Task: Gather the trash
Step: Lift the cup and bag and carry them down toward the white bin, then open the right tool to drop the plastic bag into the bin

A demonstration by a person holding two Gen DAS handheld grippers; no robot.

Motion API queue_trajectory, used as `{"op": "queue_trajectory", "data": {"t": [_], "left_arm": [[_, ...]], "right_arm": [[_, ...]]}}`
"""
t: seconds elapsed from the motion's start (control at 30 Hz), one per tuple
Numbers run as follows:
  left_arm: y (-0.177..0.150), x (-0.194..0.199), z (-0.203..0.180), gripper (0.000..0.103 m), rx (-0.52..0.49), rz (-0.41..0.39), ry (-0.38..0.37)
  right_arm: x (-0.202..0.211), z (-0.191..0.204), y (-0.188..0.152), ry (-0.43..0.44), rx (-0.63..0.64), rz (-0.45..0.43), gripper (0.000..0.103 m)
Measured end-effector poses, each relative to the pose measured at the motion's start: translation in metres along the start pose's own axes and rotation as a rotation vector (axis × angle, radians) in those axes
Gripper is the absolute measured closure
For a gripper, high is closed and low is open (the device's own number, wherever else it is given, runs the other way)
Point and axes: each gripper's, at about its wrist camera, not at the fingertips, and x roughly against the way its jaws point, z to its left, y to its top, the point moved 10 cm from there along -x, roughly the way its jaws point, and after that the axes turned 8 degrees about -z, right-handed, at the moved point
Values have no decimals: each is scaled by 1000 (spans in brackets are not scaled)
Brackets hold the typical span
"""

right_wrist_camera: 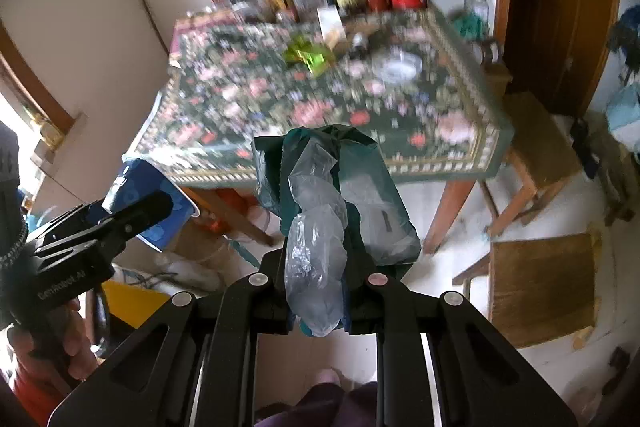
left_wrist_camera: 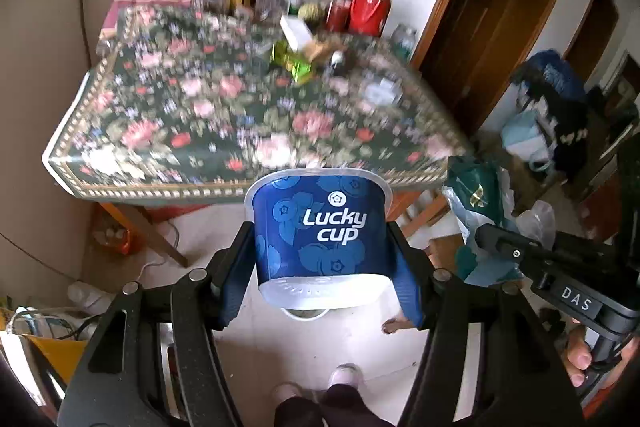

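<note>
Gripping: left tongs (left_wrist_camera: pixel 320 267) squeeze blue cup (left_wrist_camera: pixel 316 227); right tongs (right_wrist_camera: pixel 316 291) pinch plastic wrappers (right_wrist_camera: pixel 320 219).

"Lucky cup" on the blue cup (left_wrist_camera: pixel 320 227); "DAS" on the right gripper (left_wrist_camera: pixel 484 235).

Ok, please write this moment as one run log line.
left gripper: shut on blue cup | right gripper: shut on plastic wrappers | both off floral table

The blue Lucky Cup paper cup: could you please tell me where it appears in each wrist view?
Left wrist: blue cup low centre, clamped between the left gripper fingers.
Right wrist: same cup at the left edge, below the table corner.
Shared landmark: floral tablecloth on the table behind it.
</note>
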Motion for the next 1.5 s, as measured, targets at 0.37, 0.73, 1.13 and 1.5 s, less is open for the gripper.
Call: {"op": "queue_trajectory", "data": {"t": [0.37,0.73,1.13,1.5], "left_arm": [[-96,-155,29,41,97,184,20],[-209,-273,67,41,135,330,78],[-287,-339,106,41,176,405,122],[-289,-363,67,41,173,469,21]], "right_arm": [[-136,-71,-88,-48,-30,232,88],[-267,-87,-175,-2,-20,388,86],[-351,-99,-210,37,-24,416,38],[-332,-129,-210,-17,-97,422,38]]}}
